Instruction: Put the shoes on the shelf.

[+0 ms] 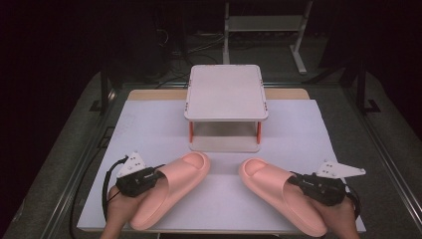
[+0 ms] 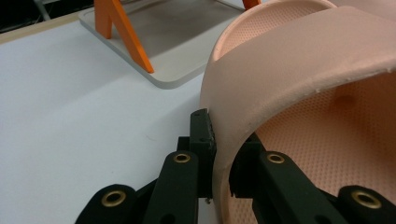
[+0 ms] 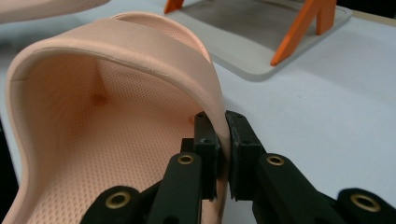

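Two tongs clamp pink slippers — left (image 1: 152, 175), right (image 1: 297, 183) — small rack (image 1: 225, 107) stands just ahead.

Two black handheld grippers are seen, the left gripper (image 1: 160, 174) and the right gripper (image 1: 291, 179). Each is topped by a pale grey three-cornered plate and trailed by a looping black cable. Brass-coloured rivets are set in the black jaw links, with small screws in the blocky pads.

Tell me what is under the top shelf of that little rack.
Under the rack top, two orange legs stand on a pale base board, whose front strip looks bare. The top covers the rest of the board, so anything farther back stays hidden.
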